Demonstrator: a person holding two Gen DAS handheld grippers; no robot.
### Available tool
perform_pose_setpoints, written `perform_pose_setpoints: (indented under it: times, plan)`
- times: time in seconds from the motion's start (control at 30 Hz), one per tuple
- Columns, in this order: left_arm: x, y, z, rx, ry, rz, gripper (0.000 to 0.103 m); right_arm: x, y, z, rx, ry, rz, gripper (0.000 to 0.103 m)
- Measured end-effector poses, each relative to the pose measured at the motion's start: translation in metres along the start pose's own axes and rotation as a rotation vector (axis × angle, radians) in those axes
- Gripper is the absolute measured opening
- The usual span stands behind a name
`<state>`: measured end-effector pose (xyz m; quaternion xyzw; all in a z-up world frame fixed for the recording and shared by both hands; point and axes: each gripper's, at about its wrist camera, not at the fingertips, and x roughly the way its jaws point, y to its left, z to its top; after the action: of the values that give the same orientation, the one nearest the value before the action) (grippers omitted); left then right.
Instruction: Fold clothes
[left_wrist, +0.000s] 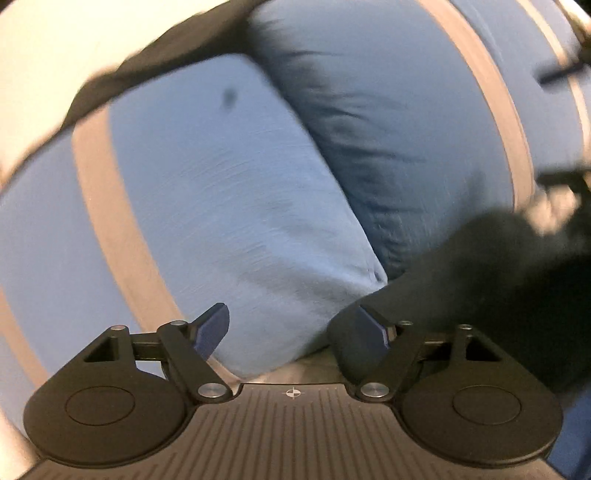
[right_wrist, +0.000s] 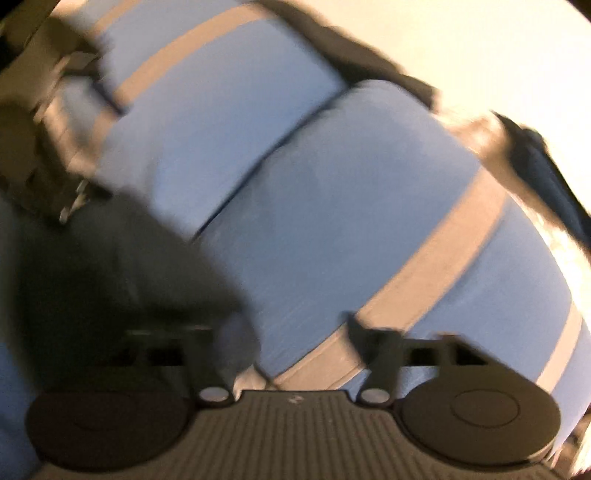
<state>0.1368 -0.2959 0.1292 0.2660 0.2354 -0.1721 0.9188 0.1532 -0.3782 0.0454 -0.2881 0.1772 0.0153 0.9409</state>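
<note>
A dark grey garment (left_wrist: 491, 273) lies at the right of the left wrist view, and its edge drapes over the right finger of my left gripper (left_wrist: 291, 328). That gripper is open wide, with light blue cloth showing between the fingers (left_wrist: 212, 332). In the blurred right wrist view the same dark garment (right_wrist: 122, 273) fills the lower left and hides the left finger of my right gripper (right_wrist: 299, 332). Its right finger (right_wrist: 360, 328) stands well out to the side, so the jaws look open.
Beneath both grippers is a blue bed cover with grey stripes (left_wrist: 99, 206) (right_wrist: 436, 258). A lighter blue fold or cushion (left_wrist: 240, 177) rises mid-frame and shades the cover behind it. Pale wall (right_wrist: 480, 48) lies beyond the bed's edge.
</note>
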Motion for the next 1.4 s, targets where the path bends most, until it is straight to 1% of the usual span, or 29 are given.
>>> perform_pose_setpoints:
  times: [0.07, 0.13, 0.2, 0.27, 0.33, 0.43, 0.57, 0.63, 0.73, 0.8, 0.83, 0.9, 0.93, 1.0, 1.03, 1.1, 1.17, 1.23, 1.27, 1.33, 1.4]
  plan:
    - [-0.005, 0.019, -0.007, -0.043, 0.012, -0.036, 0.077, -0.006, -0.017, -0.001, 0.065, -0.005, 0.026, 0.099]
    - [-0.005, 0.038, -0.018, -0.056, 0.029, -0.051, 0.077, -0.012, -0.030, -0.006, 0.094, 0.019, 0.036, 0.100]
    - [0.000, 0.052, -0.031, -0.051, 0.051, -0.043, 0.077, -0.017, -0.042, -0.013, 0.106, 0.039, 0.053, 0.103]
    - [0.005, 0.062, -0.046, -0.037, 0.074, -0.019, 0.077, -0.026, -0.052, -0.023, 0.114, 0.051, 0.069, 0.103]
    - [0.011, 0.070, -0.058, -0.026, 0.101, -0.021, 0.077, -0.038, -0.061, -0.036, 0.132, 0.071, 0.084, 0.103]
    - [0.019, 0.076, -0.077, -0.023, 0.135, -0.084, 0.077, -0.046, -0.074, -0.048, 0.169, 0.089, 0.084, 0.103]
    - [0.029, 0.071, -0.095, 0.016, 0.174, -0.114, 0.077, -0.052, -0.087, -0.060, 0.211, 0.103, 0.074, 0.103]
    - [0.033, 0.068, -0.102, 0.031, 0.180, -0.139, 0.077, -0.053, -0.093, -0.067, 0.234, 0.110, 0.070, 0.103]
    - [0.036, 0.069, -0.112, -0.012, 0.174, -0.197, 0.075, -0.052, -0.101, -0.076, 0.267, 0.123, 0.071, 0.103]
    - [0.040, 0.073, -0.118, -0.071, 0.190, -0.271, 0.074, -0.050, -0.107, -0.082, 0.291, 0.138, 0.078, 0.103]
    - [0.044, 0.073, -0.121, -0.106, 0.208, -0.310, 0.072, -0.048, -0.110, -0.086, 0.300, 0.145, 0.079, 0.103]
    - [0.046, 0.074, -0.126, -0.170, 0.221, -0.355, 0.058, -0.046, -0.116, -0.091, 0.315, 0.156, 0.081, 0.103]
    - [0.046, 0.075, -0.126, -0.179, 0.221, -0.370, 0.055, -0.045, -0.118, -0.093, 0.320, 0.161, 0.084, 0.103]
    - [0.043, 0.074, -0.125, -0.168, 0.229, -0.381, 0.041, -0.041, -0.122, -0.097, 0.342, 0.168, 0.092, 0.103]
    - [0.042, 0.071, -0.122, -0.150, 0.234, -0.372, 0.037, -0.038, -0.124, -0.098, 0.349, 0.171, 0.094, 0.103]
    - [0.042, 0.064, -0.116, -0.099, 0.239, -0.329, 0.027, -0.028, -0.125, -0.098, 0.340, 0.185, 0.089, 0.103]
    - [0.040, 0.054, -0.113, -0.045, 0.228, -0.251, 0.021, -0.018, -0.123, -0.098, 0.318, 0.205, 0.089, 0.103]
    - [0.038, 0.044, -0.112, 0.008, 0.210, -0.160, 0.019, -0.010, -0.115, -0.102, 0.275, 0.235, 0.107, 0.103]
    - [0.037, 0.041, -0.114, 0.023, 0.205, -0.128, 0.019, -0.007, -0.111, -0.104, 0.253, 0.251, 0.116, 0.103]
    - [0.037, 0.040, -0.116, 0.028, 0.203, -0.105, 0.019, 0.001, -0.103, -0.108, 0.210, 0.281, 0.134, 0.103]
    - [0.036, 0.039, -0.118, 0.039, 0.200, -0.099, 0.019, 0.009, -0.095, -0.112, 0.166, 0.311, 0.152, 0.103]
